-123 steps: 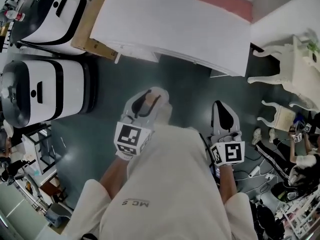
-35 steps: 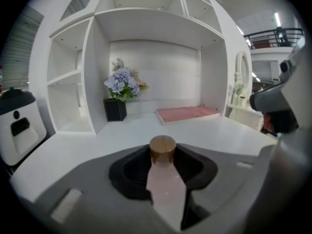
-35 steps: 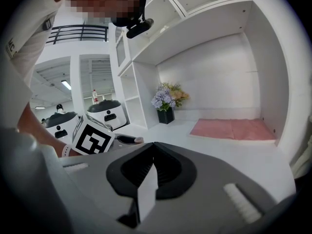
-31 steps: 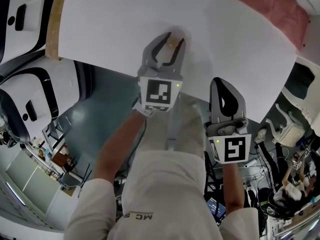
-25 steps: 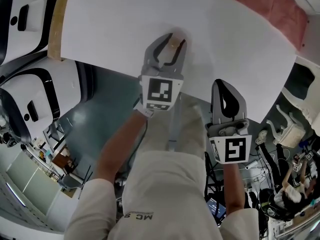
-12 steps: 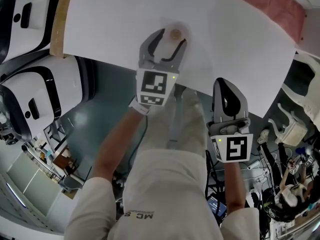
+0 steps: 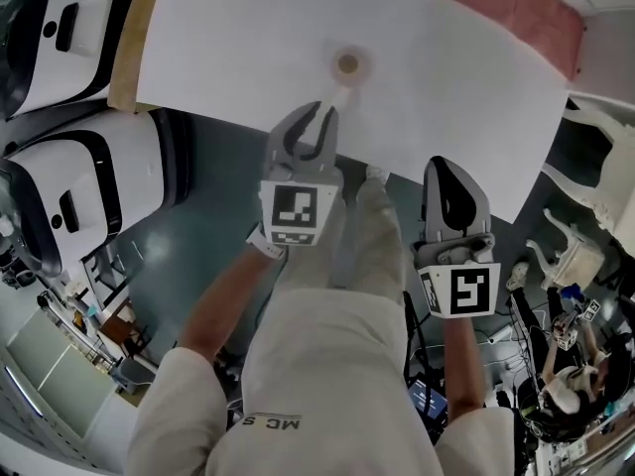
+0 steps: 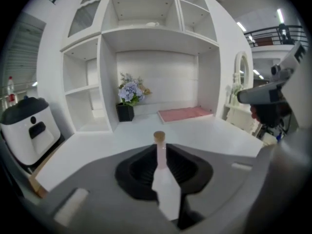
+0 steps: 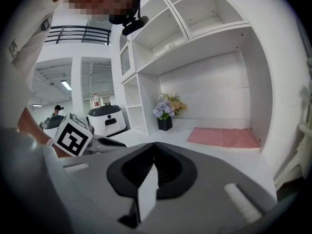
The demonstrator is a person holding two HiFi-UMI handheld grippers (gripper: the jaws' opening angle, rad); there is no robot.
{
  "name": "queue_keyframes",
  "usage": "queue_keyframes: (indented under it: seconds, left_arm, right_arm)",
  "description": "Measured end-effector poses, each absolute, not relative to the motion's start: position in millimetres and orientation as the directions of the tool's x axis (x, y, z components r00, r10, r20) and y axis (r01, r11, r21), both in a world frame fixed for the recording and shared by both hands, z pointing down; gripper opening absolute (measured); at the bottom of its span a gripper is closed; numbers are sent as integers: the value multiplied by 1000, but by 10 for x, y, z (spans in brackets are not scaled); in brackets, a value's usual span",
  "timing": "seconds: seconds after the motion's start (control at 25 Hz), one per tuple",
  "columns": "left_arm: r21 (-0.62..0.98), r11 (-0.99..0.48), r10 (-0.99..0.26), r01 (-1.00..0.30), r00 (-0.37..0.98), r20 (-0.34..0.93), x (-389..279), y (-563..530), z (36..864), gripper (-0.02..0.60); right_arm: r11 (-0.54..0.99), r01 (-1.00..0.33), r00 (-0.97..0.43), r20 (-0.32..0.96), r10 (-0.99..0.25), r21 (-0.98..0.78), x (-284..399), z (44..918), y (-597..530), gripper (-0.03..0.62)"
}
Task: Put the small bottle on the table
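The small bottle [image 7: 347,64], clear with a tan cork, stands upright and alone on the white table [image 7: 228,38]. In the left gripper view the bottle [image 8: 159,138] shows straight ahead, beyond the jaw tips. My left gripper [image 7: 319,109] hangs over the table's near edge, short of the bottle and not touching it. Its jaws have just been closing and stand a narrow slit apart with nothing between them. My right gripper [image 7: 446,165] is lower right, off the table, shut and empty. The right gripper view shows the closed tips of the right gripper [image 9: 153,150].
Two white-and-black appliances [image 7: 69,18] [image 7: 84,191] stand left of the table, past a wooden strip [image 7: 129,48]. A pink mat [image 7: 506,8] lies at the far right of the table. A potted flower [image 8: 127,104] sits in the white shelving behind. White chair legs [image 7: 595,167] are at the right.
The left gripper let go of the bottle, drew back to the table's near edge, and its jaws narrowed again. The bottle stays standing on the table. The right gripper barely shifted.
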State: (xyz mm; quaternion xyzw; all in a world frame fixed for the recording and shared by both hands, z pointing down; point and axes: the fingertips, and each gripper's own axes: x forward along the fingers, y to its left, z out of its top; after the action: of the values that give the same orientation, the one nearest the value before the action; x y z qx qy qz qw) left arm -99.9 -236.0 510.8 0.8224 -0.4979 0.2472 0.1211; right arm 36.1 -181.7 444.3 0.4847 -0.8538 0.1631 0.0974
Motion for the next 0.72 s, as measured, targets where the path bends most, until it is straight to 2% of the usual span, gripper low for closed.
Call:
queue_keyframes:
  seconds: [0.08, 0.16, 0.52, 0.72]
  left_arm:
    - [-48, -466, -768, -883, 377, 518, -1041, -2233, 4948, 20]
    - [-28, -465, -768, -885, 387, 510, -1025, -2076, 4799, 2]
    - [68, -444, -770, -894, 419, 482, -1081, -1507, 4097, 0]
    - [61, -447, -788, -892, 425, 446, -1088, -1326, 3609, 0]
  right_arm:
    - [479, -861, -508, 320, -800, -170, 370, 4329, -1752, -9]
    - [482, -862, -506, 317, -802, -156, 387, 4221, -1674, -9]
    - [505, -858, -509, 285, -812, -96, 377, 3572, -1344, -9]
    - [513, -856, -512, 255, -820, -64, 444, 3159, -1202, -10]
